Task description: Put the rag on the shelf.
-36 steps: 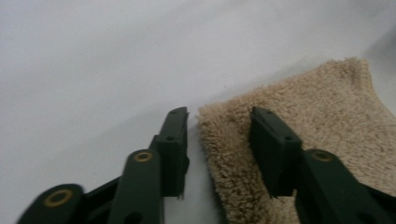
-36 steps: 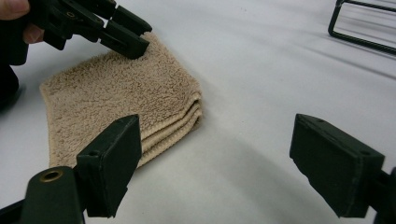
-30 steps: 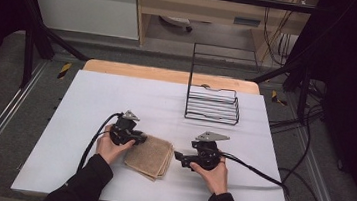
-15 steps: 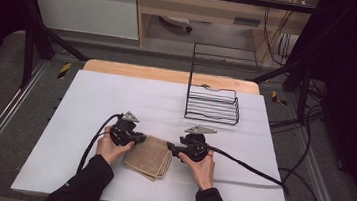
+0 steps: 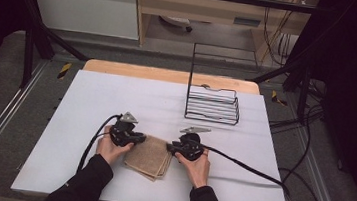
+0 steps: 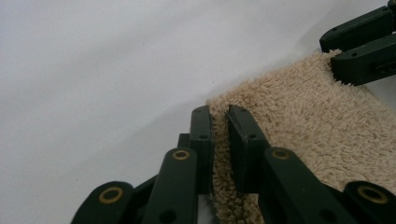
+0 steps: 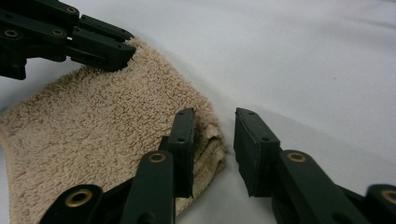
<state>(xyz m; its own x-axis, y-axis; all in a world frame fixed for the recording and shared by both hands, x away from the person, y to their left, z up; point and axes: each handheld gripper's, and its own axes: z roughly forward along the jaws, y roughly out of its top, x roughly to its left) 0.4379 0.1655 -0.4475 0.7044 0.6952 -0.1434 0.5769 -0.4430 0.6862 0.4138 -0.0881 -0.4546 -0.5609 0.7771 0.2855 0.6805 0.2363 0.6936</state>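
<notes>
A folded beige towel [image 5: 149, 159] lies on the white table [image 5: 116, 99] near its front edge. My left gripper [image 5: 138, 139] is at the towel's left corner, and its jaws, which have just been closing, pinch the pile [image 6: 317, 126] between the pads [image 6: 219, 116]. My right gripper [image 5: 170, 149] is at the right corner. Its jaws [image 7: 215, 119] have just been closing with the towel's folded edge [image 7: 93, 126] between them; one pad lies against the cloth, and a gap shows beside the other.
A black wire basket [image 5: 214, 104] with a tall wire back stands at the far right of the table. A black cable [image 5: 249, 171] runs from the right gripper across the table to the right edge. A wooden strip borders the far edge.
The right hand has slid left to the towel's right corner and its jaws have narrowed around it. The left hand has stayed at the left corner.
</notes>
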